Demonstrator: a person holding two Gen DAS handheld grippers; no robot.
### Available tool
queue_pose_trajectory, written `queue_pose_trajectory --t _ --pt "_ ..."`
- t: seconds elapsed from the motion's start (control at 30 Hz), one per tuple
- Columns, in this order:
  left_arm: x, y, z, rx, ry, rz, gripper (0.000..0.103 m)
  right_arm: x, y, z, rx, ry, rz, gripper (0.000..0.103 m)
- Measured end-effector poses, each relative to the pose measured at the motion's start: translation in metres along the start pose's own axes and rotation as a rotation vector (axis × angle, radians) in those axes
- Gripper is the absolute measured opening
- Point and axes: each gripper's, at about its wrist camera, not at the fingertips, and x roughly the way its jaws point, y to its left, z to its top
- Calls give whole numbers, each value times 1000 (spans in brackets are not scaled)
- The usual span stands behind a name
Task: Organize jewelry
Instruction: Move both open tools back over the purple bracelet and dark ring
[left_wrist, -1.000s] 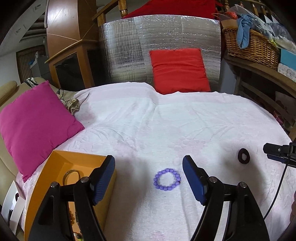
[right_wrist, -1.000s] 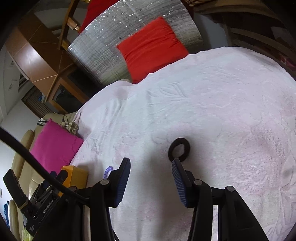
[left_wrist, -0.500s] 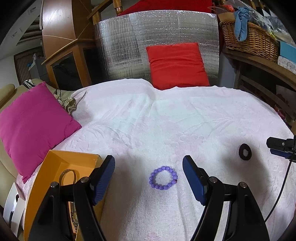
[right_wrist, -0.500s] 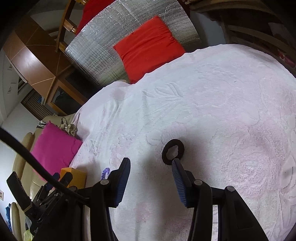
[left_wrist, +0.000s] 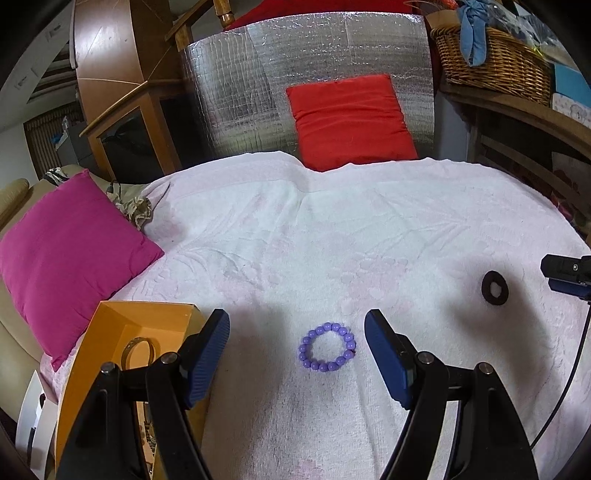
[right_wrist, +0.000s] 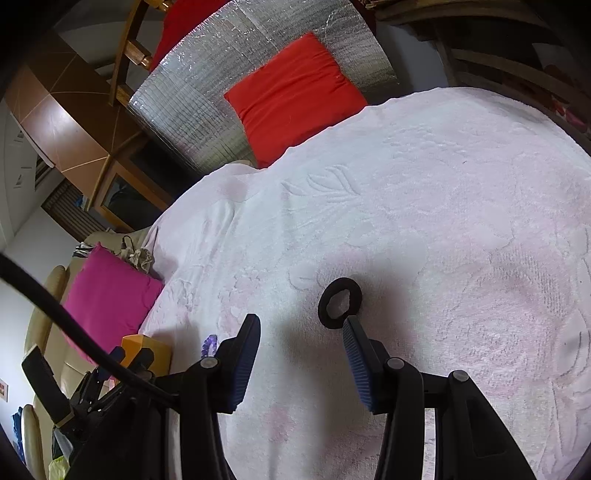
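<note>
**Both grippers lined up on the last two pieces**

Since a second ago, my left view has crept forward and swung a little: the purple bead bracelet (left_wrist: 327, 347) now sits squarely between the two blue pads instead of off to the right, and the black ring-shaped band (right_wrist: 340, 302) has drifted closer to my right gripper's fingers. Neither gripper has changed its opening.

My left gripper (left_wrist: 297, 354) hangs released above the white-pink towel (left_wrist: 332, 240) that covers the surface, its jaws wide and clear of the beads on both sides. My right gripper (right_wrist: 301, 354) is also released and empty, jaws half spread; the black band lies just ahead of its right finger, partly overlapped by that fingertip in the right wrist view, and I cannot tell whether they touch.

As for progress, the orange box (left_wrist: 122, 332) at the towel's left edge already holds a gold bangle (left_wrist: 138, 352), and more small items seem to lie deeper in it, though my left finger hides them. I judge the sorting partly done: the bracelet and the black band are still out on the towel, well apart from each other, and both have yet to go into the box.

I can read no brand, label or writing in either view.
</note>
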Motion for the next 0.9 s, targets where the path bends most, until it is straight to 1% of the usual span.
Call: queue_pose_trajectory --t 0.1,0.23,0.37,0.53,0.67,0.77,0.9 --pt "5 0 -2 7 27 1 76 1 -1 0 6 5 -4 50" --pt "17 4 -8 1 90 3 76 1 -6 0 25 8 -13 50" --pt "30 15 -14 -49 166 -22 76 2 -14 2 62 14 -29 50" --pt "43 25 -21 -97 228 -29 76 8 -21 3 89 32 -41 50" --pt "46 28 -23 -120 247 -41 76 15 -23 4 91 42 -53 50" --pt "47 27 -24 -113 250 -33 76 20 -23 4 103 57 -51 50" --pt "48 26 -25 -104 253 -32 76 24 -16 4 73 57 -62 50"
